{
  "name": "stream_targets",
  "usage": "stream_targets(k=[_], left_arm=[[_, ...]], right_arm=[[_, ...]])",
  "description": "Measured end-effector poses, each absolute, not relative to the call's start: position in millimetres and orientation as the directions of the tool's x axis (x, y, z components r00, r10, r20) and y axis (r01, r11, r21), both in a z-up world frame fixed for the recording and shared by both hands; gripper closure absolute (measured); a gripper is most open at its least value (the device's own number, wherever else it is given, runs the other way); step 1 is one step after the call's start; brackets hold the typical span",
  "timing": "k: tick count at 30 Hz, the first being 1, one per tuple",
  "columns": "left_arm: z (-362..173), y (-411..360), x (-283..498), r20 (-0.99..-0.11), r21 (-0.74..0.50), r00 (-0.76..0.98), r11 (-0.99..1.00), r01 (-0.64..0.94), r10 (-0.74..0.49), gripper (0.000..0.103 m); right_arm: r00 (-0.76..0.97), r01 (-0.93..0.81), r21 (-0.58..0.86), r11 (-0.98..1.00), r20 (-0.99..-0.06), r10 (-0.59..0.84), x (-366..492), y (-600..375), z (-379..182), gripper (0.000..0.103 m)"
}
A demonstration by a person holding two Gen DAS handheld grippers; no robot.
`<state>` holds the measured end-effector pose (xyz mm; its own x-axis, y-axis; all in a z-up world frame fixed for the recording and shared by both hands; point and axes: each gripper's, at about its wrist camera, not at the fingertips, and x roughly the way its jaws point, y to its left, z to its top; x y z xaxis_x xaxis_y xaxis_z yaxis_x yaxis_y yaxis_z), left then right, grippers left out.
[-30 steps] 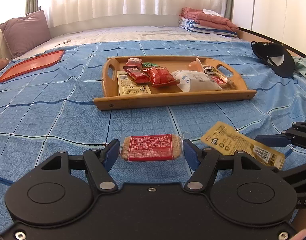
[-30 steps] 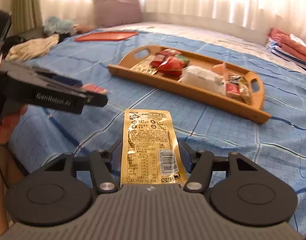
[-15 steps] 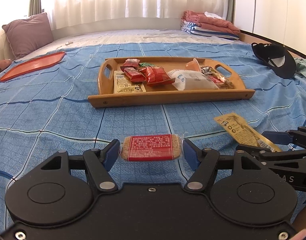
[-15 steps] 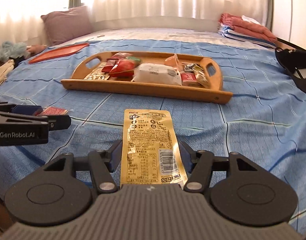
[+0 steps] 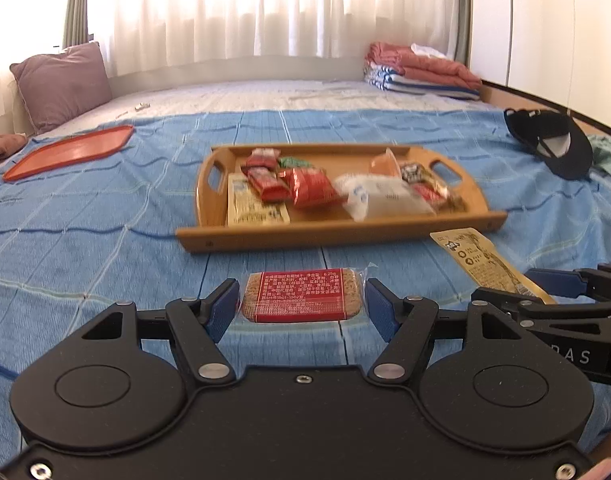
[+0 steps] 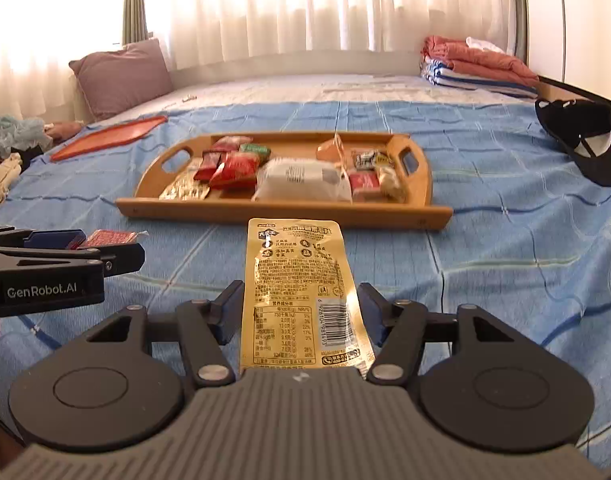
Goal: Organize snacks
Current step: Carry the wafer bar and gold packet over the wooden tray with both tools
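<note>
Between the fingers point(image 5: 225, 309): one cracker pack point(image 5: 302, 295).

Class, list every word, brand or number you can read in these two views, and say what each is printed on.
"GenRobot.AI": side of the left tongs.
"AS": end of a word, side of the right tongs.
Yellow snack pouch: Chinese print, nutrition table and barcode digits, too small to read.
Red cracker pack: Chinese print, too small.
Tray snacks: blurred.

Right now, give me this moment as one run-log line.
left gripper: shut on biscuit packet | right gripper: shut on yellow pouch | both held above blue bedspread | wooden tray: ahead, holds snacks
</note>
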<state>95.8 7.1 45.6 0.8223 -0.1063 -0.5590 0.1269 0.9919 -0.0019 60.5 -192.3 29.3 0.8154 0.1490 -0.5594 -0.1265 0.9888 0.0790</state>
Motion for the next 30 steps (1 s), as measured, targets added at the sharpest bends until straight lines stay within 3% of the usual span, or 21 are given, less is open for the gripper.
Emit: stream_targets(k=[30], left_arm=[[96,13,196,-0.541,-0.045,0.832,0.993,0.113,-0.119,0.037]], right_arm=[[0.872,-0.077,0.046,0.996,-0.481,0.090,132,-208,84,0.040]])
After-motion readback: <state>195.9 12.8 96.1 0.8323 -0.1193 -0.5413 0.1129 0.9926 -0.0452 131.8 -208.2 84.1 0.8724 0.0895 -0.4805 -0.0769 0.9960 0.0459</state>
